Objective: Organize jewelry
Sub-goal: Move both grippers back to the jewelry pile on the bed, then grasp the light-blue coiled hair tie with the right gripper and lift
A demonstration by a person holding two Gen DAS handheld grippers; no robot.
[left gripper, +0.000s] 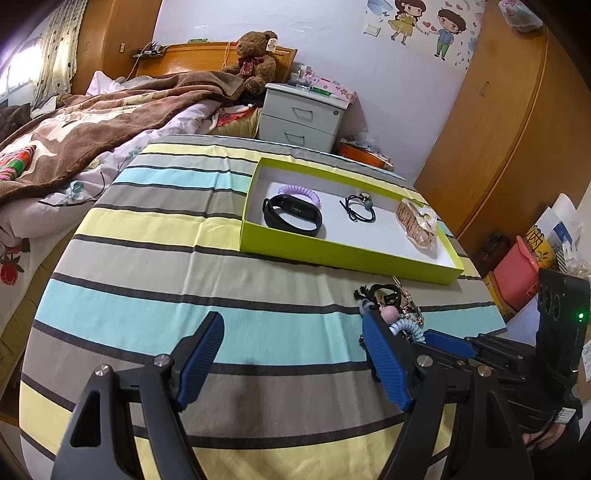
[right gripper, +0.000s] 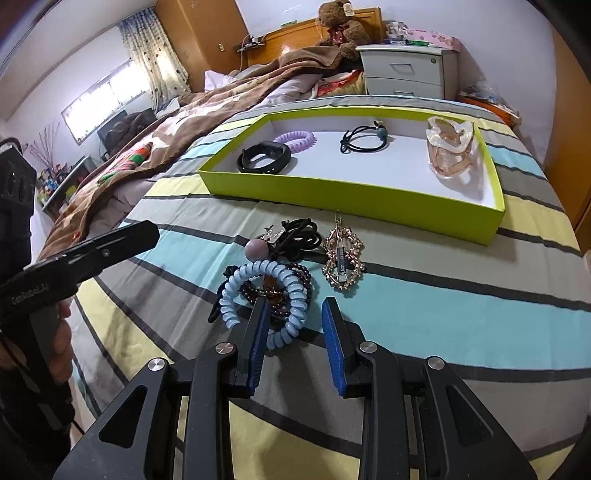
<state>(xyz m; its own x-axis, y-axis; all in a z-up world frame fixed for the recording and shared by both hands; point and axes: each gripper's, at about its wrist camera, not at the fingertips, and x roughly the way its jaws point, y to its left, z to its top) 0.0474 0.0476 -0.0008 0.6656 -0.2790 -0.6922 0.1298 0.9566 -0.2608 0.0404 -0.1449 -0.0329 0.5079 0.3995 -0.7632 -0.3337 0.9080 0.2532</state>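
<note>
Left fingers (left gripper: 207, 358) wide apart, empty; right fingers (right gripper: 332, 332) part-open, straddling blue coil tie (right gripper: 236, 291), ungripped.

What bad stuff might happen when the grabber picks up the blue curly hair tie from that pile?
The blue spiral hair tie lies tangled with the dark bead bracelet and black hair ties, so lifting it might drag those along. The right hand-held gripper straddles only its edge, so it could slip out before reaching the green box.

one lime-green cardboard tray (right gripper: 343, 192), two coiled plastic hair ties, lilac (right gripper: 297, 139) and pale blue (right gripper: 266, 295), one black rubber fitness band (right gripper: 264, 158), one gold chain-link hair clip (right gripper: 343, 258), one brown teddy bear (right gripper: 341, 26)
</note>
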